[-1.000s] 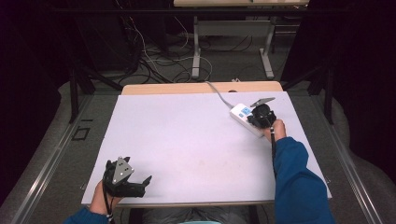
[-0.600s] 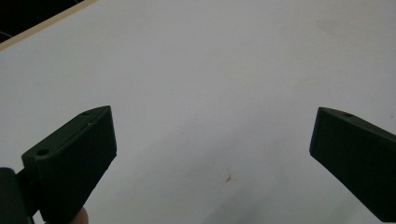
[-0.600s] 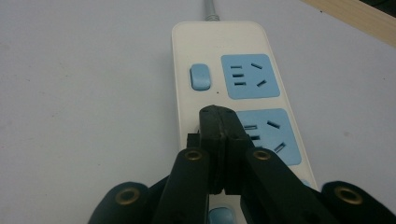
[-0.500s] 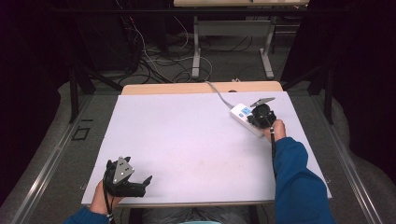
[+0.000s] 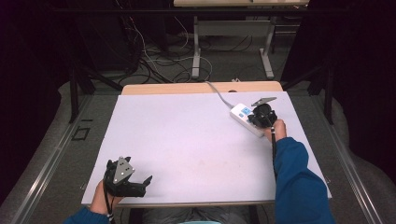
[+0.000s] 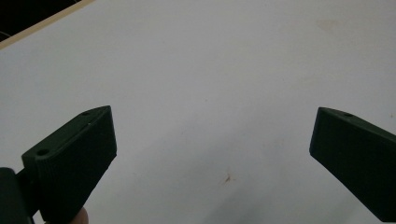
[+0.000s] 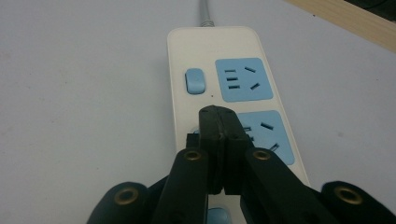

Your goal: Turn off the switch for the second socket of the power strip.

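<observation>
1. A dim room with cables on the floor surrounds a white table (image 5: 187,140) whose far edge shows a wooden strip.
2. A white power strip (image 5: 243,117) lies at the table's far right, its grey cord (image 5: 219,93) running off the far edge; it has blue sockets (image 7: 243,79) and a blue switch (image 7: 194,80).
3. The right gripper (image 7: 217,122) hangs right over the strip, its jaws pressed together with nothing between them, tips above the second socket.
4. The left gripper (image 5: 140,184) rests at the near left corner, well apart from the strip, jaws spread wide over bare tabletop.
5. A small brownish mark (image 6: 228,177) shows on the surface between those jaws.
</observation>
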Demonstrator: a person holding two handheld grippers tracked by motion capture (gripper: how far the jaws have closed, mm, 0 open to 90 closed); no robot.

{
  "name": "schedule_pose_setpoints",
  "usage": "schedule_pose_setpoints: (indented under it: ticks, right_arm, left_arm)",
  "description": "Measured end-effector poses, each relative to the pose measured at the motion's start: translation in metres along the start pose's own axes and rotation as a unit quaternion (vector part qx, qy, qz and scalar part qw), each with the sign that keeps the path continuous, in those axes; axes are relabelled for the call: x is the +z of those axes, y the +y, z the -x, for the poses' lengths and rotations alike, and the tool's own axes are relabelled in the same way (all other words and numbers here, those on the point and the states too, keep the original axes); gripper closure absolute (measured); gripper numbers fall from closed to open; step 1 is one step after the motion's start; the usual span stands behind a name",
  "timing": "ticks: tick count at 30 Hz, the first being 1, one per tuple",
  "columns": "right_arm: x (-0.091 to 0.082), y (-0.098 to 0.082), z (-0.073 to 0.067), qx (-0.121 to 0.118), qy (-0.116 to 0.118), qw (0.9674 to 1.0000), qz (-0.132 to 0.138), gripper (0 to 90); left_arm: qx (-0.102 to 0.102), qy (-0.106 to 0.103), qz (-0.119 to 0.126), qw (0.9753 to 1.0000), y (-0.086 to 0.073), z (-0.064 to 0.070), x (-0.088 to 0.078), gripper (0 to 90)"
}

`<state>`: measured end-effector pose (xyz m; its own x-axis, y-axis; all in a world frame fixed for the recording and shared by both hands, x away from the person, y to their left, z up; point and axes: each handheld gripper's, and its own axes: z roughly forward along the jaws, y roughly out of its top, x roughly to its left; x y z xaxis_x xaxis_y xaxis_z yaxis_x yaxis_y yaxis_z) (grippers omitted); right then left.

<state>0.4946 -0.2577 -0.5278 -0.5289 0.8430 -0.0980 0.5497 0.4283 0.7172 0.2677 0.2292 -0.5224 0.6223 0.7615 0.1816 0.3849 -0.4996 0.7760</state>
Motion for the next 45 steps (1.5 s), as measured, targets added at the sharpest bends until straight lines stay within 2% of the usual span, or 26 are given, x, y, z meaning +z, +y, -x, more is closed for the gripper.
schedule_pose_setpoints:
  ticks: [6, 10, 16, 18, 22, 26, 27, 32, 39, 45]
  right_arm:
    - [-0.002, 0.000, 0.001, 0.003, 0.001, 1.0000, -0.002, 87.6]
    - [-0.003, 0.001, 0.000, -0.004, 0.002, 1.0000, -0.003, 84.0]
    - [-0.008, 0.003, -0.002, 0.000, -0.002, 1.0000, 0.007, 66.5]
    - [-0.009, 0.003, -0.002, 0.006, 0.005, 1.0000, 0.004, 59.6]
    - [-0.014, 0.004, -0.001, 0.001, 0.023, 0.9997, 0.011, 46.0]
    - [-0.019, 0.005, -0.002, 0.011, 0.022, 0.9994, 0.025, 30.8]
    - [-0.020, 0.005, -0.001, 0.006, 0.024, 0.9994, 0.026, 28.1]
    - [-0.026, 0.004, -0.001, 0.021, 0.038, 0.9985, 0.035, 19.0]
    - [-0.035, 0.004, -0.002, 0.025, 0.060, 0.9966, 0.051, 12.5]
    - [-0.039, 0.003, -0.003, 0.028, 0.074, 0.9956, 0.050, 1.0]
  left_arm:
    - [0.002, 0.000, -0.001, 1.0000, 0.000, 0.000, 0.000, 0.6]
    - [0.003, 0.000, 0.000, 1.0000, 0.000, 0.000, 0.000, 0.6]
    - [0.001, -0.002, 0.000, 1.0000, 0.000, 0.000, 0.000, 0.6]
    - [0.001, -0.002, 0.001, 1.0000, -0.001, 0.000, 0.000, 0.6]
    - [0.001, 0.000, 0.003, 1.0000, -0.001, 0.000, 0.000, 0.6]
    - [0.004, -0.003, -0.001, 1.0000, 0.000, 0.000, -0.001, 0.6]
    - [0.004, -0.002, -0.001, 1.0000, 0.000, 0.000, -0.001, 0.6]
    - [0.001, -0.001, 0.002, 1.0000, -0.001, 0.000, -0.001, 0.6]
    - [0.003, -0.001, 0.000, 1.0000, -0.001, 0.000, -0.002, 0.5]
    - [0.004, -0.002, 0.002, 1.0000, -0.001, 0.001, -0.001, 0.6]
